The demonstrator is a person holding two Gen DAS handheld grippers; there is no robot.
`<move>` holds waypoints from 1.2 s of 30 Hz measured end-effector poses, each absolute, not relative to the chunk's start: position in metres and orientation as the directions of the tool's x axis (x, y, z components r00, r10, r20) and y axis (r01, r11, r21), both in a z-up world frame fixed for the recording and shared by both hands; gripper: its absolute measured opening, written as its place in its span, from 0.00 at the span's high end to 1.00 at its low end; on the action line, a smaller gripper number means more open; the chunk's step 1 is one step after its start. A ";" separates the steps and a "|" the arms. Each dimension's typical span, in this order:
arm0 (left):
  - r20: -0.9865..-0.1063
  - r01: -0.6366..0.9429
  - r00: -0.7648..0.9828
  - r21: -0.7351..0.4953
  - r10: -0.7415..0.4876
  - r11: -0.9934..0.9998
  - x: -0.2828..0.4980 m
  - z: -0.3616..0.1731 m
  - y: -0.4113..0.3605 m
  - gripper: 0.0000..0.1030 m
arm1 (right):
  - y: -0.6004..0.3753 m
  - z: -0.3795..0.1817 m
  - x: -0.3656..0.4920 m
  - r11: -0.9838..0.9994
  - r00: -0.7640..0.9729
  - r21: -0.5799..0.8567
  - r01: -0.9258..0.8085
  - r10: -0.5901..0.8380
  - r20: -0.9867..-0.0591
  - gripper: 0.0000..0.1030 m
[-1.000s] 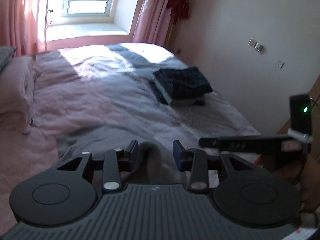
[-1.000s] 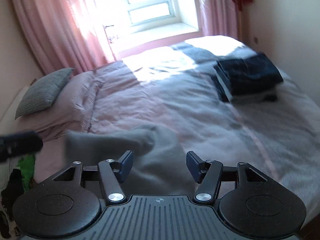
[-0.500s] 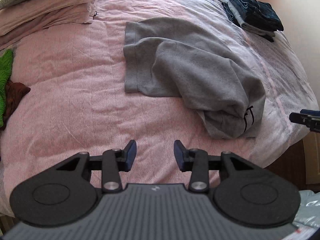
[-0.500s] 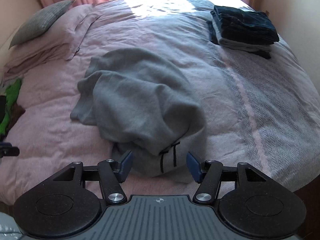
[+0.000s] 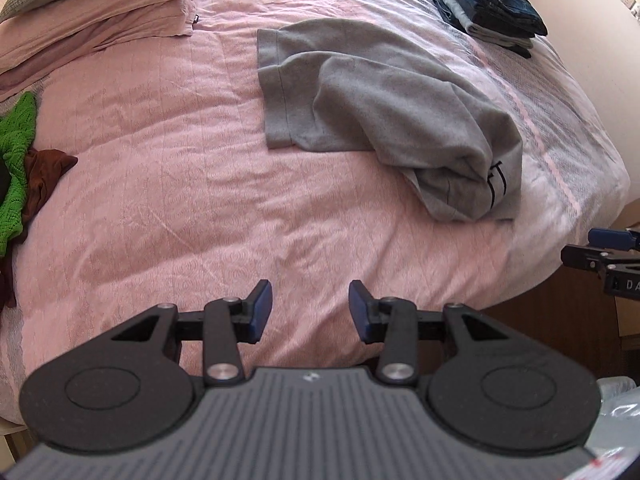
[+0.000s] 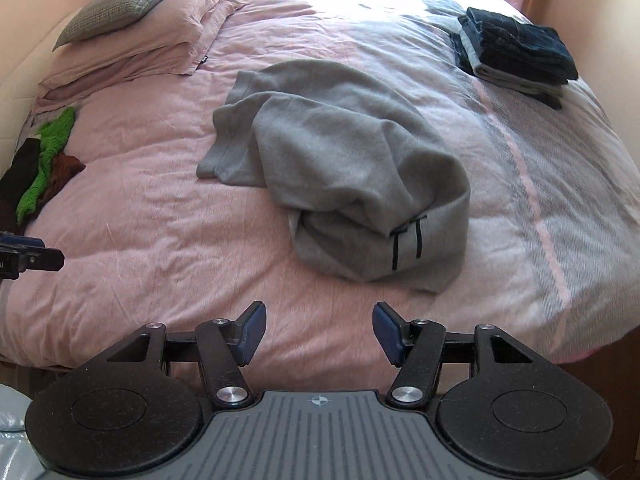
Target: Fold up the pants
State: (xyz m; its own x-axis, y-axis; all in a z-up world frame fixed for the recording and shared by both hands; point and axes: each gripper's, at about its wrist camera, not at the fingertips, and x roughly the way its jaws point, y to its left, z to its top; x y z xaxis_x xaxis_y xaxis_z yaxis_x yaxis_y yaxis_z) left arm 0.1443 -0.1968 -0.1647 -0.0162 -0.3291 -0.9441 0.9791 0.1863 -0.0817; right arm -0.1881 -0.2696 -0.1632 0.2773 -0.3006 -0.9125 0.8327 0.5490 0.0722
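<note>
The grey sweatpants (image 5: 384, 116) lie in a loose, rumpled heap on the pink duvet (image 5: 180, 184) of the bed, with one hemmed leg end flat toward 11 o'clock in the left wrist view and the bunched end, marked by two short black lines, toward 3 o'clock near the bed's edge. The left tool (image 5: 310, 311) hangs above the near edge of the bed with its blue-padded fingers apart and nothing between them, well short of the sweatpants. The right tool (image 6: 319, 333) is likewise spread wide and empty, with the bunched end of the sweatpants (image 6: 340, 168) lying at 12 o'clock beyond it, not touching. A stack of folded dark clothes (image 6: 516, 52) sits at 1 o'clock near the far corner of the bed, well apart from the sweatpants. Pink pillows (image 6: 132, 52) with a grey checked cushion (image 6: 124, 0) on top lie at 10 o'clock, and a green knitted garment (image 5: 14, 160) with brown cloth beside it lies at 9 o'clock by the bed's left edge.
</note>
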 end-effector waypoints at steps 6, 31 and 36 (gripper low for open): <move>-0.936 0.985 -0.035 -0.092 -0.351 0.147 0.143 -0.162 -0.175 0.64 | -0.238 -0.156 -0.190 0.529 0.258 0.048 0.847 -0.330 -0.908 0.45; -0.934 0.972 0.034 -0.053 -0.356 0.230 0.120 -0.158 -0.220 0.64 | -0.291 -0.160 -0.203 0.596 0.305 0.062 0.800 -0.316 -0.899 0.45; -0.938 0.946 0.058 -0.058 -0.342 0.318 0.113 -0.164 -0.250 0.64 | -0.345 -0.162 -0.202 0.673 0.354 0.080 0.735 -0.280 -0.892 0.45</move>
State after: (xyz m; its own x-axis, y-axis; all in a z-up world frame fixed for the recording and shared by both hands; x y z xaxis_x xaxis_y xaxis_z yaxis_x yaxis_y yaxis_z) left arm 0.1126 -0.2495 -0.1641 0.0579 -0.3421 -0.9379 0.9463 0.3182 -0.0576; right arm -0.2023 -0.3452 -0.1619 0.3539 -0.2797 -0.8925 0.7349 0.6735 0.0803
